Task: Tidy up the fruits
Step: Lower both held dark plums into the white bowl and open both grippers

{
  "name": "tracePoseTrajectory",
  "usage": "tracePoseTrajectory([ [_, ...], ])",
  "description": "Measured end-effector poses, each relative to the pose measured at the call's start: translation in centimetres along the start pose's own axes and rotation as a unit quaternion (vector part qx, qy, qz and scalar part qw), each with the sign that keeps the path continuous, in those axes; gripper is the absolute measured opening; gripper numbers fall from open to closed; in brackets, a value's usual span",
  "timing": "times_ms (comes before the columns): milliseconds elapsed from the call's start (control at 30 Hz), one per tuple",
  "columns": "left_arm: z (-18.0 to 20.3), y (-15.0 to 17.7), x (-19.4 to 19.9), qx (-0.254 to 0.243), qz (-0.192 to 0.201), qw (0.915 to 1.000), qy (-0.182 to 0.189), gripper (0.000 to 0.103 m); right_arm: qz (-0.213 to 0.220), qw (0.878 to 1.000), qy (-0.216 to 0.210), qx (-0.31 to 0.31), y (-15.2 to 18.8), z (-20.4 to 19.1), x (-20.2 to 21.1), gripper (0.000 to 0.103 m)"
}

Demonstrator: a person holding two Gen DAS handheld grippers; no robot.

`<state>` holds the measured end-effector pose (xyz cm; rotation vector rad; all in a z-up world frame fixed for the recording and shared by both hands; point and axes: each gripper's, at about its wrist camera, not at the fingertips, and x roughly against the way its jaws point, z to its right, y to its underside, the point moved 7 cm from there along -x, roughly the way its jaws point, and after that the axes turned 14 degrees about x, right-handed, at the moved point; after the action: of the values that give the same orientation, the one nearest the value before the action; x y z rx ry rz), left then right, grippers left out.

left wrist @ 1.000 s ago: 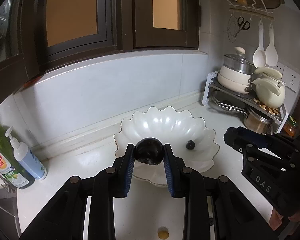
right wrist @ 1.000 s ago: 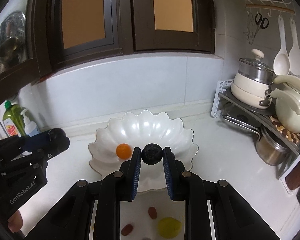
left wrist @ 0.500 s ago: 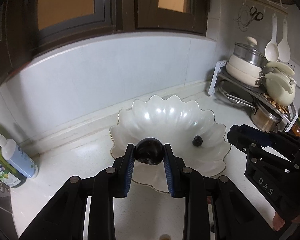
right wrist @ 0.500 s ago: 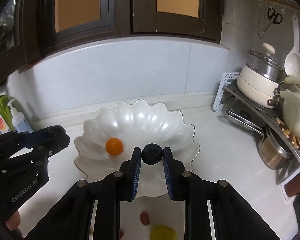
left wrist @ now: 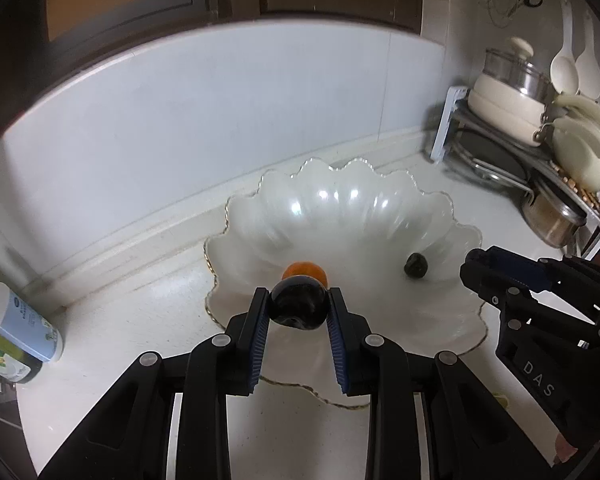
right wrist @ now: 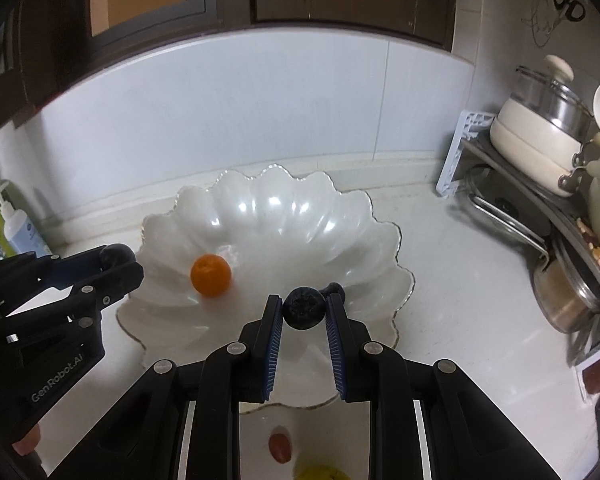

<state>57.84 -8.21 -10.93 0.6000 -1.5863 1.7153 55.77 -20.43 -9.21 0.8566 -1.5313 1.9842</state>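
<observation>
With the left gripper [left wrist: 298,308] clamping a glossy dark plum [left wrist: 299,307] and the right gripper [right wrist: 303,307] a blueberry-like fruit [right wrist: 303,306] above the scalloped white bowl [right wrist: 260,204], a high release risked either rolling into the orange kumquat [right wrist: 211,274].

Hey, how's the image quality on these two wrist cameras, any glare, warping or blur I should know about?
Left wrist view: fisheye bends the backsplash into an arc, corners go black, bright glare spots sit on the white scalloped bowl, and the pot rack at the right looks slightly smeared. Right wrist view: same bending and dark corners, glare on the bowl's ribs, and the fruits on the counter at the bottom edge are soft.
</observation>
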Motion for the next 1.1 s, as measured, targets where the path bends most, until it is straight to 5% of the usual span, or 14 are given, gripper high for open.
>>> tracePoseTrajectory([
  [733,0.5,1.4,-5.0,-0.016,-0.056,0.9982,-0.016,0.03,-0.048,0.999,-0.015,0.007,1.6,0.6,-4.6,0.024],
  [867,0.7,1.6,-5.1,-0.017,-0.061,0.9979,-0.014,0.046,-0.047,0.999,-0.015,0.003,1.8,0.8,-4.8,0.027],
  [933,0.8,1.5,-4.9,-0.016,-0.055,0.9982,-0.017,0.05,-0.046,0.999,-0.014,0.0,1.8,0.9,-4.6,0.039],
  [1100,0.5,1.4,-4.0,-0.017,-0.045,0.9985,-0.025,0.051,-0.042,0.999,-0.009,-0.006,2.0,1.3,-4.1,0.041],
])
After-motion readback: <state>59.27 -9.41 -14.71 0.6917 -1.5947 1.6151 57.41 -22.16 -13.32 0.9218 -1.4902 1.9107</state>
